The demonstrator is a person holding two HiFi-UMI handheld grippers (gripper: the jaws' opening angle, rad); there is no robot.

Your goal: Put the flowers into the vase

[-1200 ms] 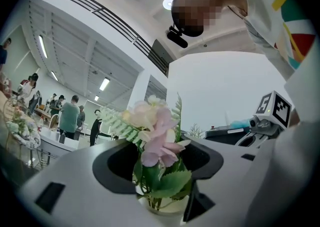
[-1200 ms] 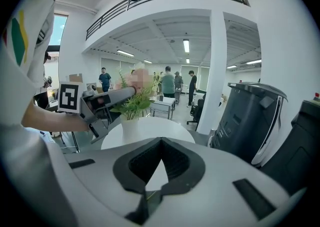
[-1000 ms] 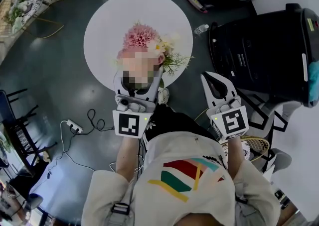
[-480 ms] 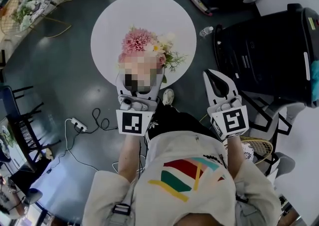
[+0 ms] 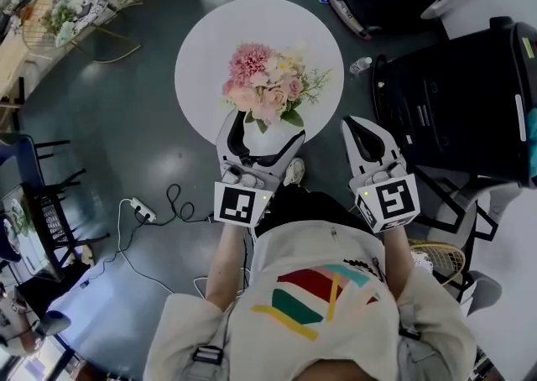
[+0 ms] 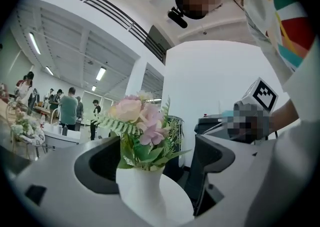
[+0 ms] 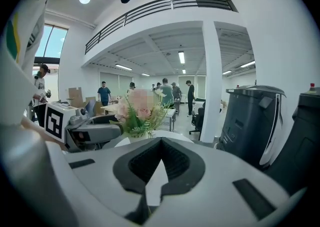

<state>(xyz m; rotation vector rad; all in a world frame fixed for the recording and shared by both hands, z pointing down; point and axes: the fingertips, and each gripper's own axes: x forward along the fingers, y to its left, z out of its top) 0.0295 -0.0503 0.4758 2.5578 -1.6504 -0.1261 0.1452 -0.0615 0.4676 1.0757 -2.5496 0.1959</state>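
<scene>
The flowers (image 5: 267, 86) stand in the vase (image 5: 267, 141) on the table (image 5: 205, 44). The left gripper (image 5: 262, 126) has just been opening, jaws wide around the vase (no squeeze); the right gripper (image 5: 359, 124) is closed, empty. The flowers look soft and light, so they are probably best gripped by the stems.

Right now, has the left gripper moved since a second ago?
No: left gripper still at the table's near edge; jaws just opened, vase between them.
</scene>
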